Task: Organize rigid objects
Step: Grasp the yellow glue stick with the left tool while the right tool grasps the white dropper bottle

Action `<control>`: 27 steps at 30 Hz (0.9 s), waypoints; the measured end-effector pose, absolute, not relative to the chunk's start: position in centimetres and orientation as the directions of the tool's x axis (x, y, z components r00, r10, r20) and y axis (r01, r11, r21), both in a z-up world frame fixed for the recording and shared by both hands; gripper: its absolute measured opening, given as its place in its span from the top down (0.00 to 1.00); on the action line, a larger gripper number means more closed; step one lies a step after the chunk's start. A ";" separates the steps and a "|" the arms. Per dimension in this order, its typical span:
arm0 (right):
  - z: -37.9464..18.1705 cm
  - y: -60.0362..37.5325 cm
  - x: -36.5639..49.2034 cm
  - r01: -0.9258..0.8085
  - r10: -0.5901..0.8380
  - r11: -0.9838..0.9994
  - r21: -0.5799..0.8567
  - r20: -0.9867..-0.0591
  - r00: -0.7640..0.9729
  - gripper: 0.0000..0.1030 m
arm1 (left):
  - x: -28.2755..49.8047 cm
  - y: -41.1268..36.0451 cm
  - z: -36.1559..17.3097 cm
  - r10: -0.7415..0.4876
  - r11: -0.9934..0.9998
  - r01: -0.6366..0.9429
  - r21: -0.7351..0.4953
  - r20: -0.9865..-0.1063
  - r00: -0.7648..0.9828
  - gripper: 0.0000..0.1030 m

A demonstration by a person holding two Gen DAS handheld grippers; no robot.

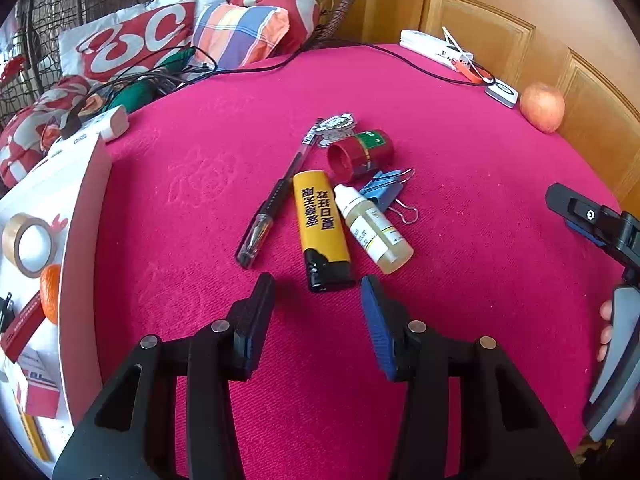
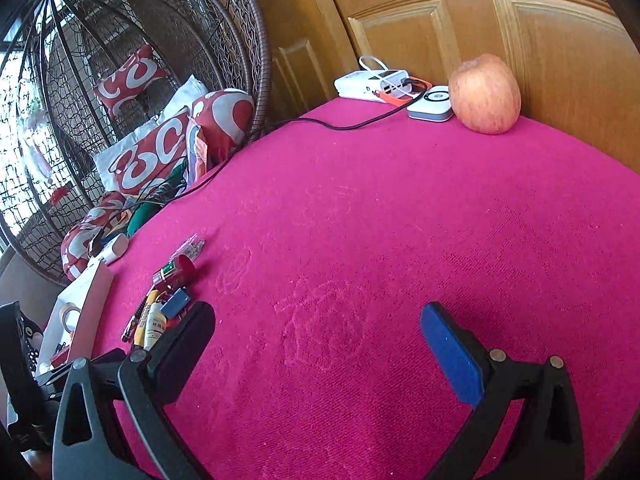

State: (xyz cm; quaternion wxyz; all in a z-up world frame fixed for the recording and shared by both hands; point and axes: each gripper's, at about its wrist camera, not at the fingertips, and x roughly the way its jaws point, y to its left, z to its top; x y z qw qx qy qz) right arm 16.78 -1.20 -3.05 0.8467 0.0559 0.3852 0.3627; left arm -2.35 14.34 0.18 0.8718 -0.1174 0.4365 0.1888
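A small heap lies mid-table on the pink cloth [image 1: 480, 280]: a yellow and black lighter [image 1: 320, 220], a black pen [image 1: 276, 196], a dropper bottle [image 1: 374, 228], a red cylinder [image 1: 360, 154], blue binder clips [image 1: 384, 190] and a metal charm [image 1: 336, 126]. My left gripper [image 1: 318, 302] is open just short of the lighter's black end, its pads touching nothing. My right gripper [image 2: 316, 320] stands wide open over bare cloth. The heap [image 2: 160, 312] lies past its left finger.
A white box [image 1: 80, 240] at the left edge holds a tape roll [image 1: 28, 244] and an orange [image 1: 51, 292]. An apple [image 2: 486, 94], a white charger [image 2: 430, 106] and a power bank [image 2: 372, 82] sit at the far edge by the wooden door. A black cable [image 2: 340, 125] crosses the cloth towards cushions [image 1: 140, 40].
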 end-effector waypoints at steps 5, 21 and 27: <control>-3.4 -0.7 17.0 -0.576 0.650 0.730 0.368 -0.635 0.418 0.00 | -0.5 15.0 0.1 0.239 0.904 -0.427 -0.015 -0.810 0.535 0.57; -2.2 8.6 11.3 -0.887 0.716 0.407 0.217 -0.679 0.162 0.40 | -6.6 15.4 2.1 0.195 0.890 -0.435 -0.135 -0.750 0.632 0.77; -3.0 12.8 10.2 -0.910 0.668 0.367 0.193 -0.735 0.114 0.61 | -10.7 14.9 4.8 0.264 0.887 -0.452 -0.096 -0.697 0.667 0.77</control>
